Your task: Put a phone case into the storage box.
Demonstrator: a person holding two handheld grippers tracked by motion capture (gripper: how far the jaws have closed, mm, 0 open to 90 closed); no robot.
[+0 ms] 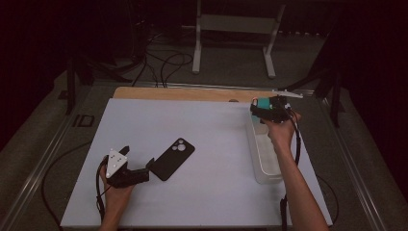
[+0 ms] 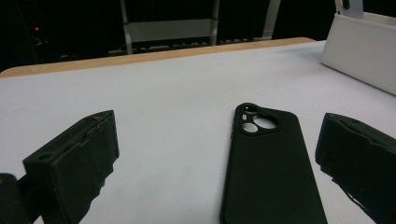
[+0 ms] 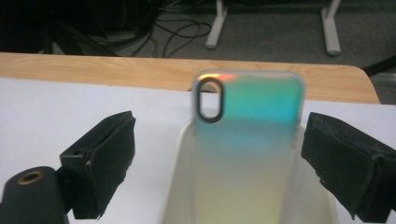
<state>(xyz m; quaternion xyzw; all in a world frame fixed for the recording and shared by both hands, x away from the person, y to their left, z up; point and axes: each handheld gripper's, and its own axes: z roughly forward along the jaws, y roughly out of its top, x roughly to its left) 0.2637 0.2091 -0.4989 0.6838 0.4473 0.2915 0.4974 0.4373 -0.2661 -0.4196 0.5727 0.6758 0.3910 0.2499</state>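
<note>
Now we count two phone cases, two grippers.
Our left gripper spreads around the black case; our right gripper spreads beside the iridescent case in one clear bin.

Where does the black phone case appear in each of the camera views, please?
High view: the black phone case lies on the white table, left of centre, just right of the left gripper.
Left gripper view: it lies at lower centre-right, between the open jaws, untouched.
Right gripper view: no black case; an iridescent one stands there.
Shared landmark: the table's wooden far edge.
</note>
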